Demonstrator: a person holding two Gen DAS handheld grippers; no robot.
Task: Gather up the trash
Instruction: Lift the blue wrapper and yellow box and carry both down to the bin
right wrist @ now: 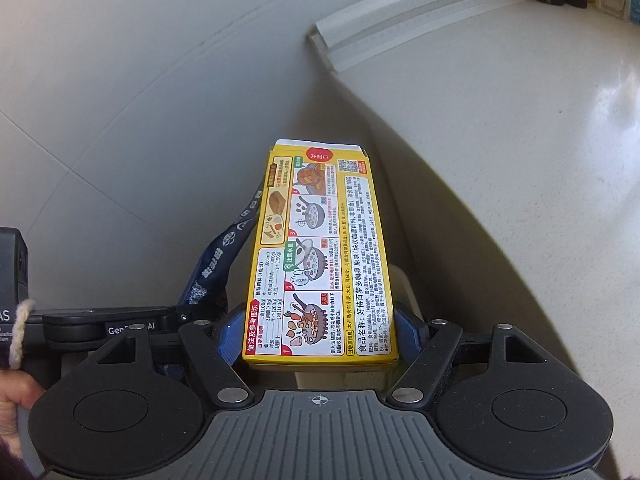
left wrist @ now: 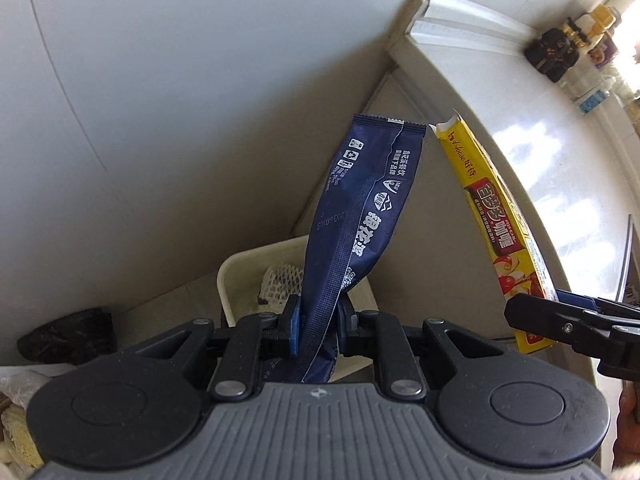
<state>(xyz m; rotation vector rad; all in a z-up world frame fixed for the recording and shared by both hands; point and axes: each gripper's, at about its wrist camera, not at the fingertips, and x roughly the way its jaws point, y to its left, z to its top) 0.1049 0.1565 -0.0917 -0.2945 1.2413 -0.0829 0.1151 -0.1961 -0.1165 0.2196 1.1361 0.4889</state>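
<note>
My left gripper [left wrist: 318,322] is shut on a dark blue snack wrapper [left wrist: 360,208] that stands up between its blue pads, above a cream waste bin [left wrist: 240,276]. The bin holds a white foam net [left wrist: 280,284]. My right gripper [right wrist: 320,332] is shut on a yellow curry box [right wrist: 320,256], held upright just right of the wrapper. The box [left wrist: 496,224] and the right gripper [left wrist: 560,316] show at the right of the left wrist view. The wrapper [right wrist: 224,256] and the left gripper's body [right wrist: 100,324] show at the left of the right wrist view.
A white countertop [left wrist: 520,136] runs along the right, with dark jars and bottles [left wrist: 560,52] at its far end. A grey tiled wall [left wrist: 160,80] is behind the bin. A black crumpled bag [left wrist: 68,336] lies on the floor left of the bin.
</note>
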